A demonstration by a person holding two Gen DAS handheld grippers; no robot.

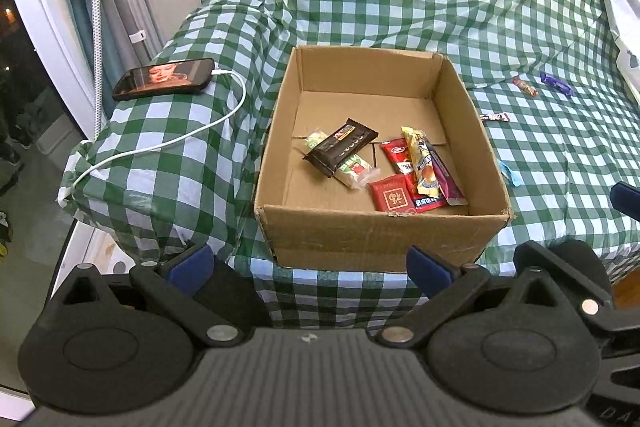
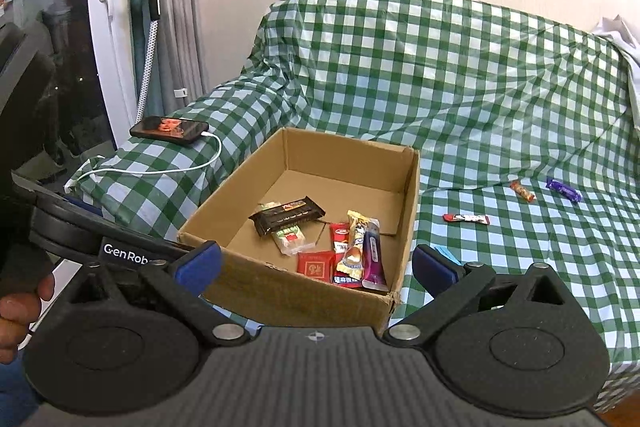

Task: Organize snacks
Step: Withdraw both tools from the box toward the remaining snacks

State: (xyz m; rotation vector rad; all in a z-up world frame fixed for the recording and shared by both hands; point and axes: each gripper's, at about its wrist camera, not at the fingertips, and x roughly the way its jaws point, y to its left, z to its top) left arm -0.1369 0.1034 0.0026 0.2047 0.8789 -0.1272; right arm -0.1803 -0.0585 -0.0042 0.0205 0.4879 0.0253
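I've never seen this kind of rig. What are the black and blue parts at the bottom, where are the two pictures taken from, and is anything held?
Those are two hand-held grippers, each with a fisheye camera looking along its fingers. One picture shows the left gripper, the other the right gripper. Both are open and hold nothing. Ahead, on a green checked cloth, stands a cardboard box with several snack packets inside, a dark chocolate bar on top. A few loose snacks, such as a purple-wrapped candy, lie on the cloth to the right. A charging phone rests on the left.

A sofa (image 2: 480, 87) draped in checked cloth was seen bearing a box (image 2: 248, 279), a phone (image 2: 170, 129) and four loose snacks (image 2: 466, 218).
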